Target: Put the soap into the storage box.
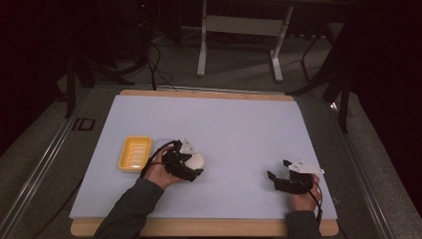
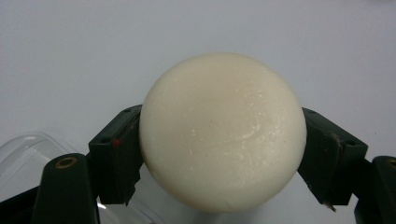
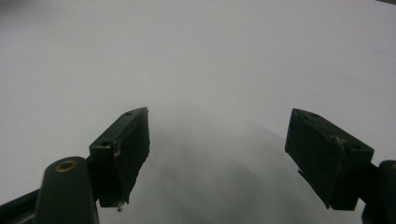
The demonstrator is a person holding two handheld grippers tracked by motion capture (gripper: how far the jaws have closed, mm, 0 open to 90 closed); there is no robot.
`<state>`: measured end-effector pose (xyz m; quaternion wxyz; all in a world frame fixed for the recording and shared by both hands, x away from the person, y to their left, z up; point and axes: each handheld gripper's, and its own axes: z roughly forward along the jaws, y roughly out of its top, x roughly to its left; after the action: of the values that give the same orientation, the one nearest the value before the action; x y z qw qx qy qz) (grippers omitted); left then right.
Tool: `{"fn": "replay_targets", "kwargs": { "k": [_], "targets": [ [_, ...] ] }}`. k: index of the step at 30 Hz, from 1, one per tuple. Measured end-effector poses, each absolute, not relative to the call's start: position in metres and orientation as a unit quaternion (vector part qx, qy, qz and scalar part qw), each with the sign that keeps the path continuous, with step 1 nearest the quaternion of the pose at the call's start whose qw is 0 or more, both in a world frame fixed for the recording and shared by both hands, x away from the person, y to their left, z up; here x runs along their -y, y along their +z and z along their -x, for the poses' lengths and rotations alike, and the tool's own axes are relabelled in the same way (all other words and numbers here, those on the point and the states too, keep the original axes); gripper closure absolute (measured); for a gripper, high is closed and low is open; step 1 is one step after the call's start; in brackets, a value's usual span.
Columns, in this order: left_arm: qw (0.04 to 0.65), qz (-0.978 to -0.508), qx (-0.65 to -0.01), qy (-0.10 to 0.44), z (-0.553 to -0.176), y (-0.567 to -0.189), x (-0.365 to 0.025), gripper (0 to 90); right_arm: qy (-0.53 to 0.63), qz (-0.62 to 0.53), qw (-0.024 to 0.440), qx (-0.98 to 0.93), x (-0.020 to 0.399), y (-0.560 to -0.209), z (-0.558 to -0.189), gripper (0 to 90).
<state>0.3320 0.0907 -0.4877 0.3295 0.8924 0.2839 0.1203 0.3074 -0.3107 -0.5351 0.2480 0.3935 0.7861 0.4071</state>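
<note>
My left gripper (image 1: 191, 164) clamps soap (image 2: 223, 130), both pads pressing its sides, just right of yellow dish (image 1: 135, 153). Clear lid (image 2: 23, 154) beside it. Right gripper (image 3: 217, 158) idle, jaws apart over bare mat (image 1: 239, 129). Pickup done; placing soap in dish probably left.

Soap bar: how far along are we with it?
Done: the left gripper has its jaws closed on the round white soap bar. In hand: it sits beside the yellow soap dish, not in it. Left, likely: place it there. The right gripper waits open.
</note>
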Motion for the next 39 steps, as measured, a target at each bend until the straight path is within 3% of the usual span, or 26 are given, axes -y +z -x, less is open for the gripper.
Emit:
{"fn": "replay_targets", "kwargs": {
  "k": [39],
  "targets": [
    [0.336,-0.879,-0.314,0.131,-0.334,-0.480,-0.123,24.3,0.405,-0.392,0.249,-0.787,0.310,-0.535,-0.307,21.7]
  ]
}}
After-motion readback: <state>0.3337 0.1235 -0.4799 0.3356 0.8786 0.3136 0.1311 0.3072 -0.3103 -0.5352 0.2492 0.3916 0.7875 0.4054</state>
